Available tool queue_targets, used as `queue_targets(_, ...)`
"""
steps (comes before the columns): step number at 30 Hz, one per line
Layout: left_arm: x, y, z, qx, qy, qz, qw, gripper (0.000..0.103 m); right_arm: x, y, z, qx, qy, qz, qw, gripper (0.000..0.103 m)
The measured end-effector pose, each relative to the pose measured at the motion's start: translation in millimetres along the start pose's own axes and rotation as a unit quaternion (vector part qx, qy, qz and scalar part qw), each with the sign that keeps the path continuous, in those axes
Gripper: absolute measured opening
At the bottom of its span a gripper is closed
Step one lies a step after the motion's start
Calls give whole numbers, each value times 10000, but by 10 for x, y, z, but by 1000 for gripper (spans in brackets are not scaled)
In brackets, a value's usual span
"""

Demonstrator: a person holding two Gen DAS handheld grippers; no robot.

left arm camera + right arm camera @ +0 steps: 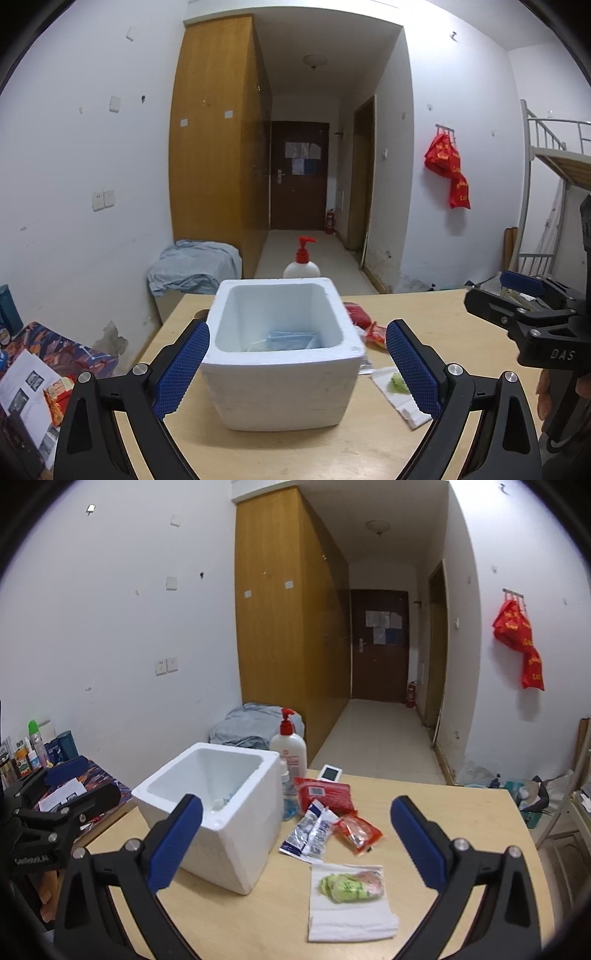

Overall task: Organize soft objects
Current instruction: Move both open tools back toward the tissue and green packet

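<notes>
Holding both tongs above a light wooden table [443, 812], we have the left gripper [297, 367] released, its blue fingers [183, 363] spread on either side of a white foam box [280, 354] without clearly touching it. The box stands upright near the table's left side, and inside it we see pale blue packets [291, 339] lying at the bottom.

Our right gripper [297, 843] is also released and carries nothing (its jaws stand wide apart over the table). Between its fingers, on the table, lie the soft things: a white folded tissue [351, 904] with a green and pink wrapped packet [349, 886] on top of it, a small red snack bag [356, 830] just beyond, a blue and white sachet [310, 834] beside that, and a red wipes pack [325, 792] further back. All of these sit to the right of the box, outside it.

Behind the box stands a white pump bottle [288, 749] with a red top, and near it a small white device [330, 773] at the table's far edge.
</notes>
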State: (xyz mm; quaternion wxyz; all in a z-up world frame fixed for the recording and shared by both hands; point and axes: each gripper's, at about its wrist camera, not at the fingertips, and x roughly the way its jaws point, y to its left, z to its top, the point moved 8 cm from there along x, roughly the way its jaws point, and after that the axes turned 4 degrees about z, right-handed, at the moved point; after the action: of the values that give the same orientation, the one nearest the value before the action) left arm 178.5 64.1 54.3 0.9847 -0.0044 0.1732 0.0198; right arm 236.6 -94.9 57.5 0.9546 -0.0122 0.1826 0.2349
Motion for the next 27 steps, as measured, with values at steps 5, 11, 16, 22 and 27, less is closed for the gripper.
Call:
queue_targets(5,-152,-160,11,63,-93,-171,9998,97,-253,-77,-82,68,-142,-110,9998,103)
queue_targets(11,-265,-329,8,113,-166,-343,9992,97,-482,-170,-146,195,-279,-254,9991,103)
queue_targets(16,-314,-465,-48,208,-195,-414,9987,97,-616,-203,-221,174,-320,-454,9983,103)
queue_targets(22,-330,-546,-95,184,-215,-518,9983,97,-689,-243,-301,193,-346,-515,9979,103)
queue_targets(27,-329,-598,-152,123,-296,-629,9975,97,-762,-263,-378,249,-463,-485,9974,103)
